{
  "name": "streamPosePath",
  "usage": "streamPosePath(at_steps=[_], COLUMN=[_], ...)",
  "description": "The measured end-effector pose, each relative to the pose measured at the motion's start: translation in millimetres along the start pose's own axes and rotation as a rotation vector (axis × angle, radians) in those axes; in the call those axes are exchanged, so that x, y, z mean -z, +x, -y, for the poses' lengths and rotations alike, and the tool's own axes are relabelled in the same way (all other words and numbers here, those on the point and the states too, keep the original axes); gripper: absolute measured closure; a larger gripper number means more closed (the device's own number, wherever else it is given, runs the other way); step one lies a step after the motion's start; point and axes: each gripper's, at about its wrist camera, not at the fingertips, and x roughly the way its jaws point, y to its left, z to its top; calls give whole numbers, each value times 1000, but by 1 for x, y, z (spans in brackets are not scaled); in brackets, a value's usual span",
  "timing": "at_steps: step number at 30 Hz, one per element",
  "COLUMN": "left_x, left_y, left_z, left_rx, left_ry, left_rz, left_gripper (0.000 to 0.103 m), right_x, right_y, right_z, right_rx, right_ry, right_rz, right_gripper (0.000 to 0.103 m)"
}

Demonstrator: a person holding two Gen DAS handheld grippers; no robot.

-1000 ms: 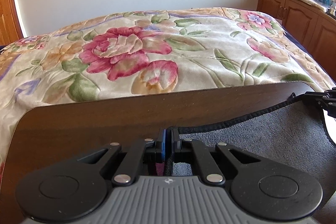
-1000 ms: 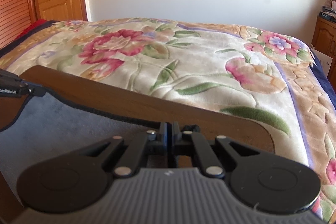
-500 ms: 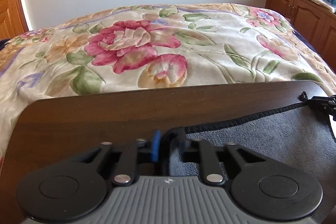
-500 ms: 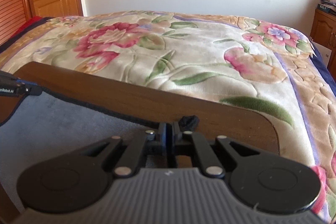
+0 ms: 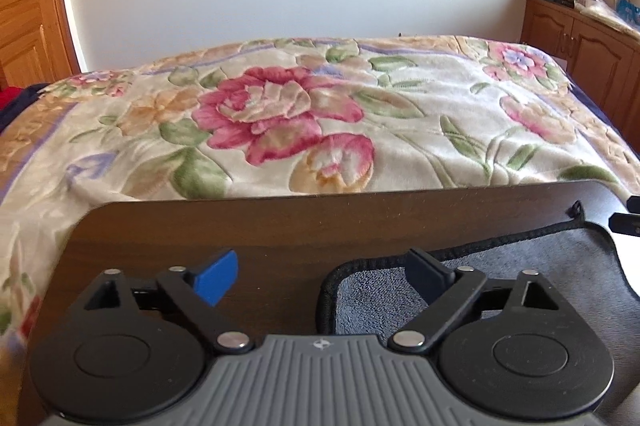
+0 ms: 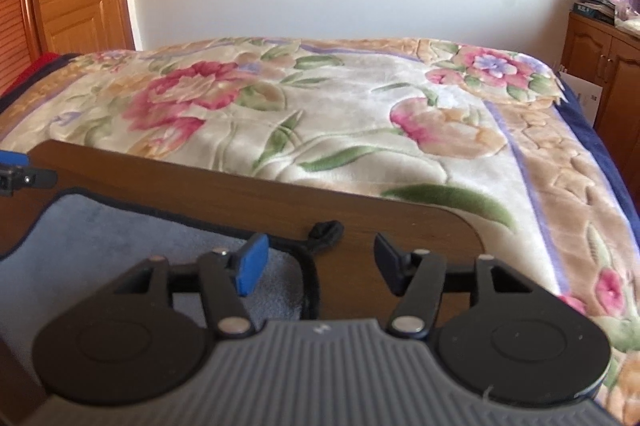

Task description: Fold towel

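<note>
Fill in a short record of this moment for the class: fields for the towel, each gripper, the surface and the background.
towel: grey towel with a dark edge, lying flat on the table
left gripper: open, at the towel's left corner
right gripper: open, at the towel's right corner, near its loop
surface: brown wooden table
background: bed with a floral blanket

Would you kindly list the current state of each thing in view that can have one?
Left tongs: open, holding nothing.
Right tongs: open, holding nothing.
Towel: lying flat on the table, corners released.
Table: bearing the towel.
Cabinet doors: closed.
Blanket: spread over the bed.
</note>
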Motion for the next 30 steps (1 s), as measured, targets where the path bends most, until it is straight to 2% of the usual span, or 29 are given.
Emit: streamPosePath(at_steps=[4,6,8,10,19,30], left_x=[-6,-8,-10,-11,-9,6], left_y=[-27,-43,-59,-76,-142,-202], left_z=[3,4,6,7,9,-4], left_rx=[2,-6,-9,5,49,25], left_ry=[7,0,-3,3,-4,4], left_rz=[10,23,31,34,47,60], left_gripper=[10,5,4,4,3,3], right_x=[-6,-10,-13,-15,-9,-2], right_y=[-27,-42,-57,-73,-126,-183], right_z=[-3,-5,-5,-8,-26,-44], right_rx=[-4,-4,-11,-19,19,16], right_ry=[19,33,65,78,62,42], right_rz=[14,28,47,74,95,115], right_gripper=[34,28,9,0,0,0])
